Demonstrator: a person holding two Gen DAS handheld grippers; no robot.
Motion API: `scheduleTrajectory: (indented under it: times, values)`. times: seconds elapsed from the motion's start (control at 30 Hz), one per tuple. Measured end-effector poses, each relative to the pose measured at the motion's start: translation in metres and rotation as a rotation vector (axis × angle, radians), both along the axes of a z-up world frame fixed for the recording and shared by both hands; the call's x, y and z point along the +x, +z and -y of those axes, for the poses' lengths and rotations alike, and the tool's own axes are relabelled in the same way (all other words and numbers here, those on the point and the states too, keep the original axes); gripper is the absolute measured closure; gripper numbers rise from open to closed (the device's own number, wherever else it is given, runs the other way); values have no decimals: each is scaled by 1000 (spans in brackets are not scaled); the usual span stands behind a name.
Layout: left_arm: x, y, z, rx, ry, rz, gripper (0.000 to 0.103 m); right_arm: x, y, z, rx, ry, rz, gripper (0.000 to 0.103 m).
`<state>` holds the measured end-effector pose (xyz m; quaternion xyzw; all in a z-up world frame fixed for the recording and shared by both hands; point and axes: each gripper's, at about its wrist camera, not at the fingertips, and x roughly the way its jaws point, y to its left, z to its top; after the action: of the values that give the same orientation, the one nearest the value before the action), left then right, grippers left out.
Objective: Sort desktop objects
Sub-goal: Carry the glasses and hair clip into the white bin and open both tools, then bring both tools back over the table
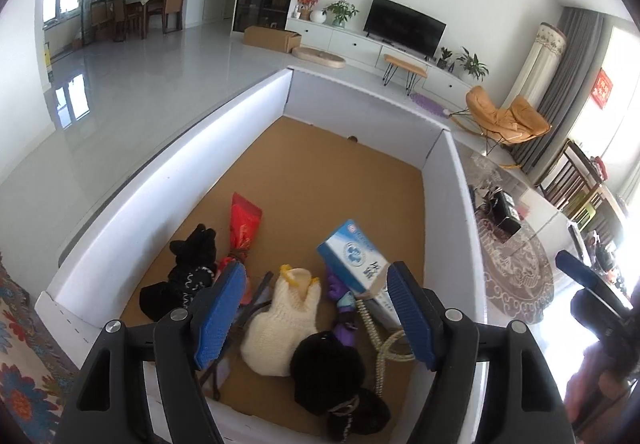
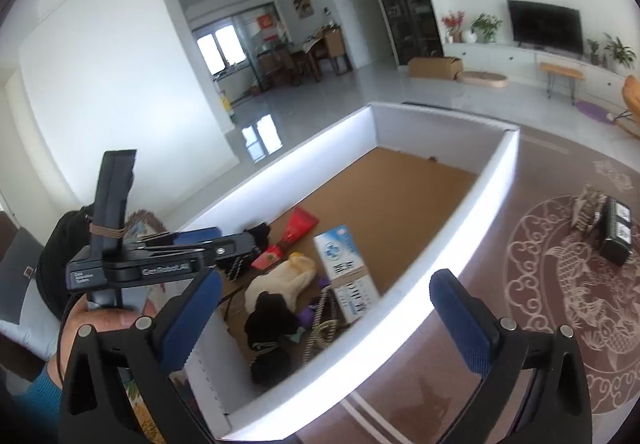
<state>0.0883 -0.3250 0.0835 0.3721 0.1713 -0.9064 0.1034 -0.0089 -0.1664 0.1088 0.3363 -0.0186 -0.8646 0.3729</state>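
A white-walled box (image 1: 224,147) with a brown cardboard floor holds the sorted things. Inside lie a black knitted glove (image 1: 192,268), a red pouch (image 1: 244,219), a cream knitted piece (image 1: 280,320), a blue-and-white carton (image 1: 352,260) resting tilted, a purple item (image 1: 344,328), a black fuzzy piece (image 1: 328,368) and a braided cord (image 1: 380,344). My left gripper (image 1: 316,272) hangs open over the box's near end with nothing between its fingers. My right gripper (image 2: 326,280) stands wide open and empty above the box's right wall (image 2: 460,228).
To the right of the box, on the patterned round table top (image 2: 560,284), lie a black case (image 2: 616,236) and a small patterned item (image 2: 588,211). A floral cloth (image 1: 20,344) lies left of the box. A hand (image 2: 100,320) holds the left gripper's handle.
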Motion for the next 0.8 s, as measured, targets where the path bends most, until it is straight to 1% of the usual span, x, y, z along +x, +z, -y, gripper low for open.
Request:
scheduleTrajectory:
  times: [0.07, 0.13, 0.2, 0.27, 0.3, 0.33, 0.4, 0.47, 0.57, 0.63, 0.7, 0.8]
  values:
    - [-3, 12, -19, 13, -46, -38, 31, -13, -14, -38, 38, -112, -24, 0]
    - [-4, 23, -47, 17, -113, -67, 31, -24, -39, -81, 152, -243, -32, 0]
    - [-12, 33, -83, 4, -188, -85, 30, -36, -70, -128, 259, -363, 10, 0]
    - [-15, 42, -120, -12, -263, -96, 23, -42, -97, -177, 330, -465, 72, 0]
    - [-17, 43, -138, -14, -298, -100, 13, -43, -107, -197, 362, -507, 92, 0]
    - [-19, 44, -155, -12, -330, -104, 7, -41, -112, -218, 388, -543, 106, 0]
    - [-23, 40, -186, 1, -380, -104, 7, -34, -119, -254, 428, -594, 126, 0]
    - [-31, 28, -212, 22, -417, -79, 7, -24, -120, -277, 446, -618, 140, 0]
    - [-52, -6, -242, 34, -444, -4, 7, -18, -126, -291, 439, -624, 152, 0]
    - [-67, -33, -258, 17, -451, 62, 7, -17, -128, -294, 411, -620, 172, 0]
    - [-75, -58, -272, -23, -446, 121, 7, -19, -126, -299, 373, -630, 175, 0]
    - [-89, -88, -277, -58, -419, 184, 7, -22, -127, -305, 339, -650, 194, 0]
